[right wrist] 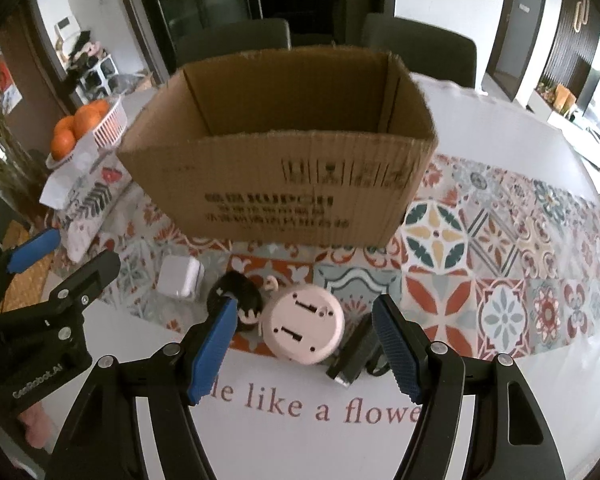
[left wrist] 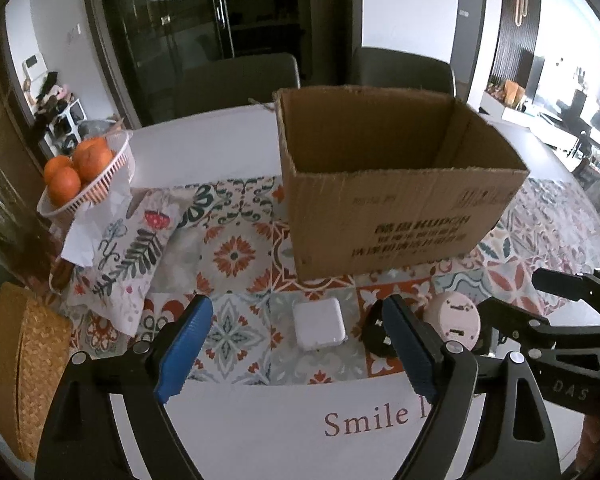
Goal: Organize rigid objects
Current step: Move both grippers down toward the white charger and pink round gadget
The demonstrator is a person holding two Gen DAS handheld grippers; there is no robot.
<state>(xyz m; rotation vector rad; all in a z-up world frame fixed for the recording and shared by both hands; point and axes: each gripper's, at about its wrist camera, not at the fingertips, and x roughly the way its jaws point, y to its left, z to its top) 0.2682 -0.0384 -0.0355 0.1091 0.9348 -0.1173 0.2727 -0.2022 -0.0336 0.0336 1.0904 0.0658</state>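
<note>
Nothing had yet been picked up: the left hand-held gripper point(left wrist: 296, 344) gaped wide with the white square adapter point(left wrist: 319, 329) low in the frame between its blue pads, and the right hand-held gripper point(right wrist: 306, 354) stood equally open, empty, around the pink round device point(right wrist: 303, 324). A black clip point(right wrist: 236, 300) and a dark USB stick point(right wrist: 354, 360) lay beside it on the desk point(right wrist: 540, 380). The next move likely called for closing on one item and lifting it over the cardboard box point(right wrist: 284, 184) rim at upper centre.

White counter point(left wrist: 204, 152) with patterned tile-print runner point(left wrist: 236, 256). Two grey chairs point(left wrist: 240, 80) behind, dark glass-door cabinet point(left wrist: 188, 20) past those. White walls point(left wrist: 408, 4), bright daylight from right side.
</note>
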